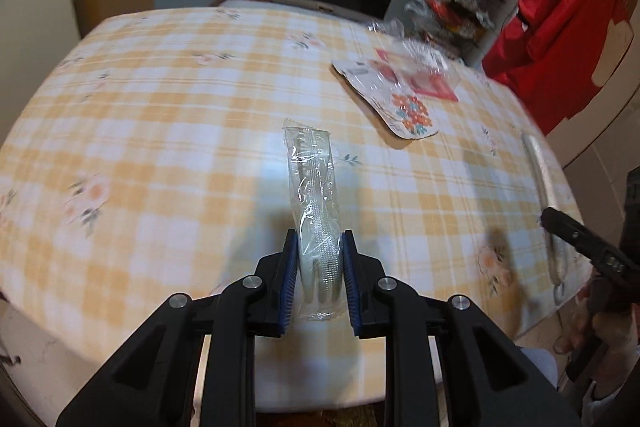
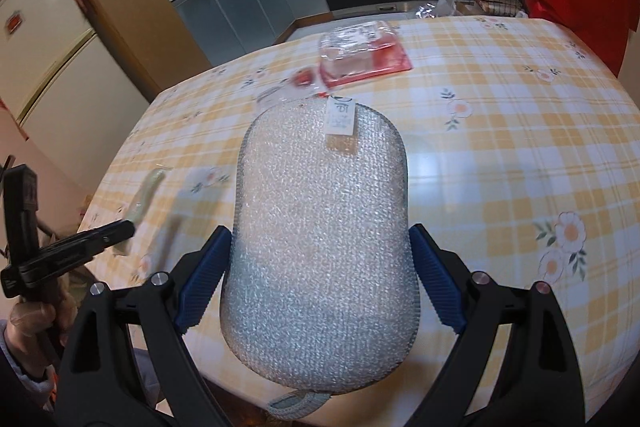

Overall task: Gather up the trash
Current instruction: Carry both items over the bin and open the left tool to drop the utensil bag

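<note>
- Left gripper (image 1: 319, 275): blue pads clamped on a clear wrapped plastic fork (image 1: 314, 211), lower centre of frame, above the checked tablecloth (image 1: 160, 131).
- Right gripper (image 2: 320, 267): jaws wide, pressing both sides of a silver mesh scrubber (image 2: 320, 235), frame centre.
- Red-and-clear packaging (image 2: 360, 55): upper centre, on the tablecloth.

My left hand-held gripper (image 1: 319, 269) clamped a clear-wrapped plastic fork (image 1: 316, 215) above the checked bench (image 1: 168, 131); opened packaging (image 1: 400, 87) lay beyond.
</note>
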Tool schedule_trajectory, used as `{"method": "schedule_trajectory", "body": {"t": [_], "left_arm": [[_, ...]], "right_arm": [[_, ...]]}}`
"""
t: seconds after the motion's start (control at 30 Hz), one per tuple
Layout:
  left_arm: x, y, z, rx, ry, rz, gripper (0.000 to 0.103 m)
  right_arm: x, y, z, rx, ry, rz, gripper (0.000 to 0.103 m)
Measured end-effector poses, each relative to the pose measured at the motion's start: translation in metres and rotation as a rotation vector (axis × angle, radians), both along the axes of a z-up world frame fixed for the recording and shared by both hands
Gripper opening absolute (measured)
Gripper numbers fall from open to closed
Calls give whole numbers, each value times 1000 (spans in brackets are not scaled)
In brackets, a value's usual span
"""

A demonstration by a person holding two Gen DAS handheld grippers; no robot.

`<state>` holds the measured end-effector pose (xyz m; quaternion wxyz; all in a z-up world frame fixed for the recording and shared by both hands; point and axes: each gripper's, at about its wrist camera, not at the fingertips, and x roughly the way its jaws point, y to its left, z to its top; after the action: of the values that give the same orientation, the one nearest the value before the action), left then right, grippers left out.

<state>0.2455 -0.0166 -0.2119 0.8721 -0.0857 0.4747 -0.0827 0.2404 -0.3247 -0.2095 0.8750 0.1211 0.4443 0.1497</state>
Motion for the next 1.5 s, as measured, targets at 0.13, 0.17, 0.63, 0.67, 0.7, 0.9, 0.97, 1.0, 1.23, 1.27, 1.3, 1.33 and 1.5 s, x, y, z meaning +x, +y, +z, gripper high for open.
{"method": "schedule_trajectory", "body": {"t": [0.13,0.17,0.63,0.67,0.7,0.9,0.97,1.0,1.23,1.27,1.3,1.33,1.5], "left_arm": [[-32,16,15,-39,-20,23,21],[-40,18,17,-50,-23,19,21],[-154,29,31,-61,-44,-89,21],[-160,27,32,-55,-44,-102,21],[-163,25,31,-50,-43,-111,21],[-186,19,28,-47,-26,-154,21],[-192,17,27,-48,-21,-162,21],[-197,17,25,-55,-19,-166,21],[-210,13,16,-103,3,-182,21],[-211,11,15,-103,5,-188,21],[-211,8,14,-102,6,-194,21],[-211,6,13,-102,9,-200,21],[-210,-2,7,-104,30,-216,21]], "right_arm": [[-17,14,6,26,2,12,88],[-21,17,8,26,2,18,88],[-87,41,45,-4,-80,44,88],[-93,41,45,-2,-84,41,88],[-100,40,46,2,-86,37,88],[-133,27,46,12,-98,-1,88],[-143,22,46,18,-95,-16,88],[-148,20,46,22,-92,-20,88],[-171,15,58,2,-110,-23,88],[-172,14,59,2,-114,-23,88],[-172,13,61,1,-119,-25,88],[-172,11,61,2,-122,-27,88],[-172,9,61,5,-126,-30,88]]}}
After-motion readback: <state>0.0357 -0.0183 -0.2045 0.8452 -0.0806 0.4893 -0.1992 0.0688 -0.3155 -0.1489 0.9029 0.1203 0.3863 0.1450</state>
